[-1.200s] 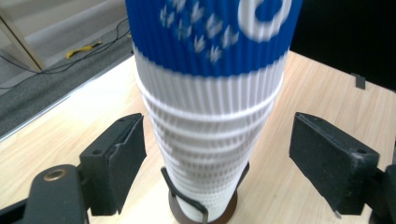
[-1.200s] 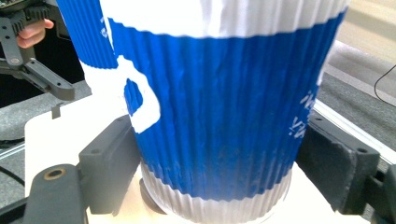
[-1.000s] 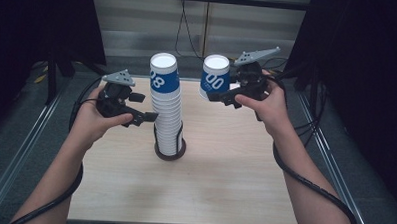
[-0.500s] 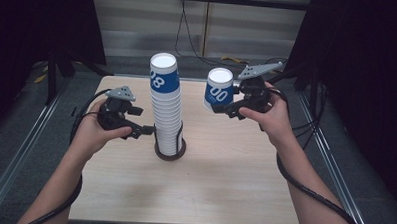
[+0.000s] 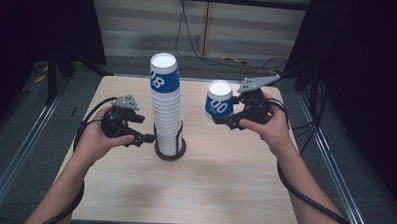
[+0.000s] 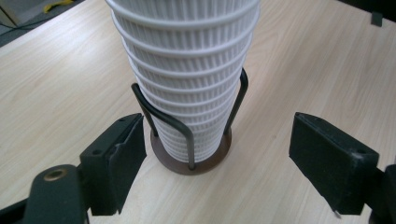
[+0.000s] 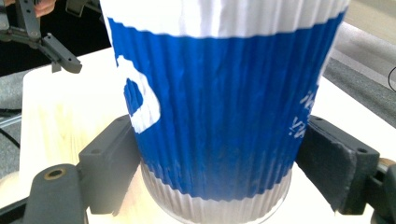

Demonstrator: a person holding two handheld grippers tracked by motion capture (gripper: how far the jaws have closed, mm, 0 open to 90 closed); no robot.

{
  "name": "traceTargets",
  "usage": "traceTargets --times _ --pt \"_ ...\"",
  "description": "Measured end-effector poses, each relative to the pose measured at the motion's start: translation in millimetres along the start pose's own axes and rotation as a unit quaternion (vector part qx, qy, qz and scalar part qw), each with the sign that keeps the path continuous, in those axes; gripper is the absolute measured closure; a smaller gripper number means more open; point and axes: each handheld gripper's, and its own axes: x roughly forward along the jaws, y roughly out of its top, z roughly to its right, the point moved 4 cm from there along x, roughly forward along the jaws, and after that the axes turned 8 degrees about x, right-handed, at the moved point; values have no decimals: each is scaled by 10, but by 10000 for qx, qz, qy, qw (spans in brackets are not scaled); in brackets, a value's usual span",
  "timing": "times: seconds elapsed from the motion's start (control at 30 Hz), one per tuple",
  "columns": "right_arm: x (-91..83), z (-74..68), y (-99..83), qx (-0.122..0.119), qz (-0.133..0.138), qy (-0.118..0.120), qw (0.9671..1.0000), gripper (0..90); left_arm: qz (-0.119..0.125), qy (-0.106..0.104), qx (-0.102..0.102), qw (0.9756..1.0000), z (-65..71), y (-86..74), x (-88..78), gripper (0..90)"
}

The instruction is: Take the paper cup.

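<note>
A tall cup stack [image 5: 167, 111] stands in a wire holder [image 5: 170, 150] mid-table [image 5: 219, 183]. Left gripper [image 5: 148, 139] sits just beside the holder's base, jaws spread wide either side, touching nothing. Right gripper [image 5: 221, 120] pinches a single blue-banded cup [image 5: 219, 100], held above the table right of the stack.

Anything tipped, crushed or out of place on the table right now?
Nothing stands out. The cup stack stands upright in its wire holder, and the single cup in the right hand-held gripper looks undamaged. The left hand-held gripper is open beside the holder.
</note>
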Motion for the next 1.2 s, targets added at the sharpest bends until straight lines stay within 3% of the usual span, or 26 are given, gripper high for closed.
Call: traceTargets --times 0.17,0.67,1.2 --pt "13 1 -119 -35 -131 -3 9999 169 -101 -31 31 9999 26 -48 42 186" --pt "0 -20 -451 -33 -195 72 9998 169 -286 -196 80 9994 158 -189 217 187" --pt "40 -71 -840 -10 -312 170 9994 169 -291 -434 103 9986 325 -332 396 186"
